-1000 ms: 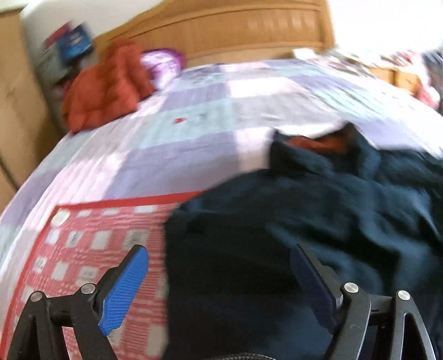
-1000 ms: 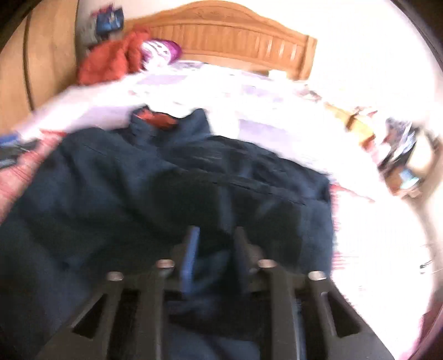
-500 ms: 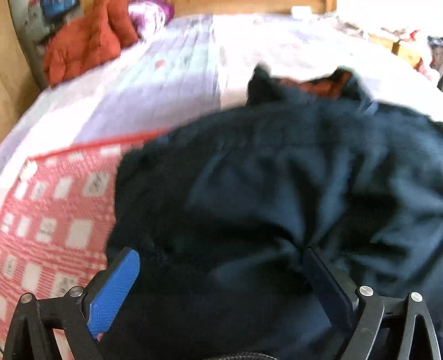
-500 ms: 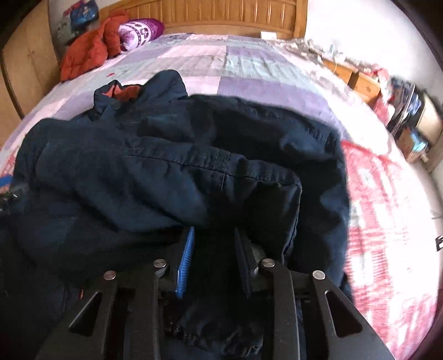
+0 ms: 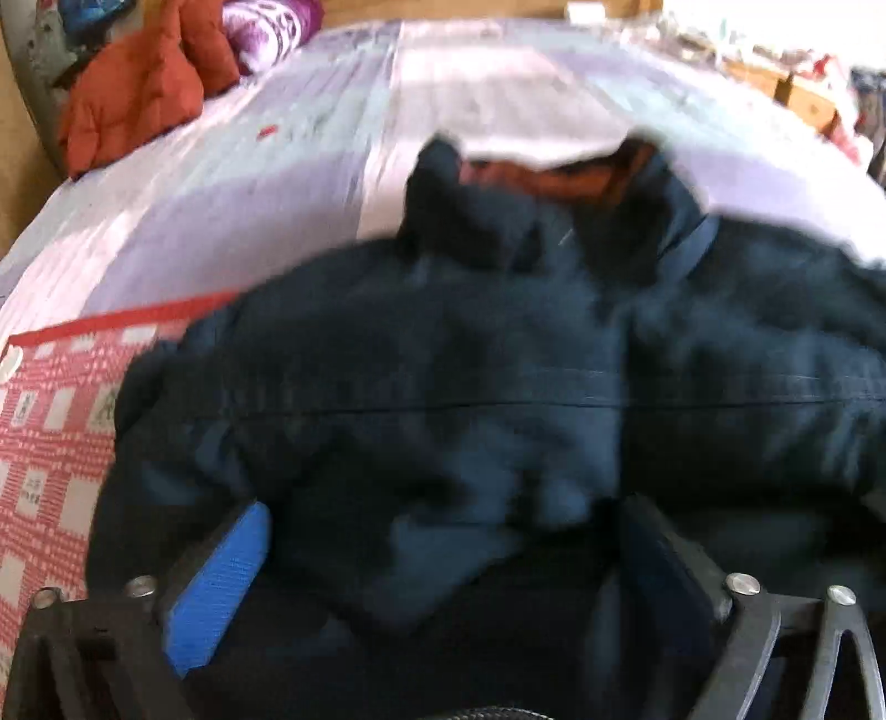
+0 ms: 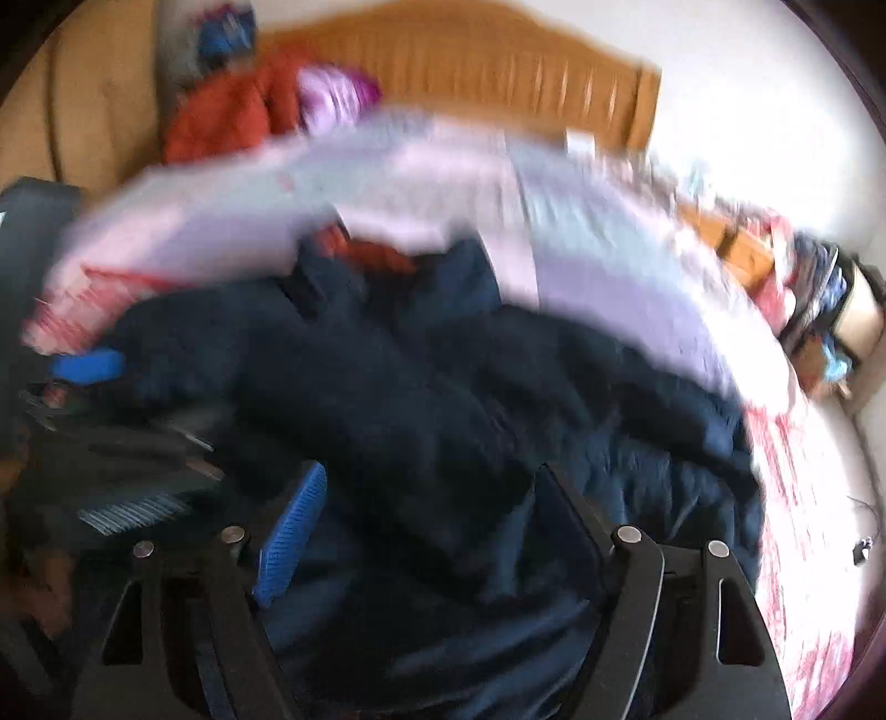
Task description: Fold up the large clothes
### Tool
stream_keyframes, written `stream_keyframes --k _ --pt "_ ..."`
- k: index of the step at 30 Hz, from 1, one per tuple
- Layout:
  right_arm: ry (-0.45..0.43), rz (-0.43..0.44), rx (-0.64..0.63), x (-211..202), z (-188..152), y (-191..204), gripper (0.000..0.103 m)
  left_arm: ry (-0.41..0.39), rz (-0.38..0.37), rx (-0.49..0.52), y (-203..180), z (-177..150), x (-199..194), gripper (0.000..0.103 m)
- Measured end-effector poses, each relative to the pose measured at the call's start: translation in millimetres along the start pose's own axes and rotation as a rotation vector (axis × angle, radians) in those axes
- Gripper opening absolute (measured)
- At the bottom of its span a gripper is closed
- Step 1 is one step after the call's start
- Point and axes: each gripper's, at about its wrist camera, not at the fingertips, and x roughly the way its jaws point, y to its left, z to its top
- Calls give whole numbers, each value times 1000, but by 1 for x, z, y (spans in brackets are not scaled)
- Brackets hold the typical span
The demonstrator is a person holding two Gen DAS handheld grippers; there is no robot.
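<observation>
Left wrist: jacket point(image 5: 498, 376) collar point(image 5: 554, 183) toward headboard point(image 6: 470, 72)

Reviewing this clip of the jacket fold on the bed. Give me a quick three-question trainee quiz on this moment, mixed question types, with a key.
1. True or false: the right gripper has its fingers spread apart over the dark navy jacket.
2. Multiple choice: what colour shows inside the jacket's collar? A) orange-red B) green C) yellow
3. Fill in: in the left wrist view, the orange-red garment lies at the far ___ corner of the bed, beside a purple bundle.

Key: 1 true; 2 A; 3 left. The left gripper is open too.
</observation>
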Motion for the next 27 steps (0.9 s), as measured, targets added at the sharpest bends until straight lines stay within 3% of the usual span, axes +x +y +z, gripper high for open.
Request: stream_keyframes --k 1,3,7,9,12,27 --pt "42 -46 -25 13 -4 -8 81 12 -11 2 5 -2 4 103" --pt "37 13 53 20 -13 -51 77 2 10 9 11 -6 0 103" --pt "51 -125 81 18 -32 -106 79 3 -7 -44 39 -11 -4 103" --pt "73 -30 149 23 -38 -125 80 1 5 -27 38 -15 -4 103" --pt "57 -87 71 26 -35 -111 80 16 32 -15 29 -11 10 103" --pt "73 -19 129 39 -47 -123 81 23 23 -8 25 -6 19 103"
